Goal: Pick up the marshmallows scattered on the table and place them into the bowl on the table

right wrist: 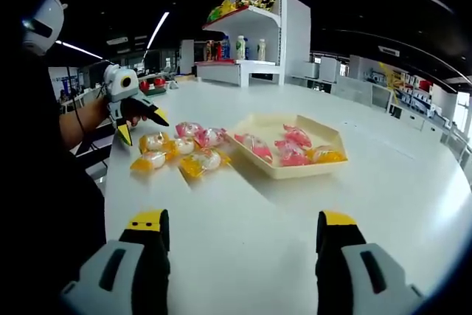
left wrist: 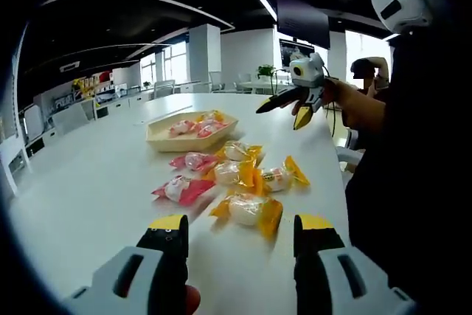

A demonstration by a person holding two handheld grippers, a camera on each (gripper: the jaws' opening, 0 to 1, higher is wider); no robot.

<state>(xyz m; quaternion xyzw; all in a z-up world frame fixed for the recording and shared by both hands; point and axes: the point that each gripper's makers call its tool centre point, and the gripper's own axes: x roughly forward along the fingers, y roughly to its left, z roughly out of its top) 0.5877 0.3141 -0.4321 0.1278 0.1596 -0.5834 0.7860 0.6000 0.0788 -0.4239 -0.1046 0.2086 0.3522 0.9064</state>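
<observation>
A shallow cream bowl [left wrist: 175, 144] [right wrist: 289, 171] on the white table [left wrist: 88, 182] [right wrist: 413, 182] holds several pink and yellow wrapped marshmallows. More lie scattered beside it: a yellow one [left wrist: 248, 210] just ahead of my left gripper [left wrist: 242, 226], pink ones [left wrist: 183, 189] [left wrist: 193, 161], and a cluster [right wrist: 200, 160] [right wrist: 212, 136]. My left gripper is open, low over the table, and also appears as the left gripper [right wrist: 142, 129] above the cluster's far side. My right gripper [right wrist: 241, 220] is open with nothing in it. It also shows as the right gripper [left wrist: 282, 114], held in the air to the right of the bowl.
A person in dark clothes stands at the table's edge [left wrist: 398, 182] [right wrist: 44, 182], holding both grippers. A white shelf unit [right wrist: 254, 42] with bottles and snack packs stands behind the table. Office desks and chairs [left wrist: 70, 117] line the background. Bare tabletop surrounds the bowl.
</observation>
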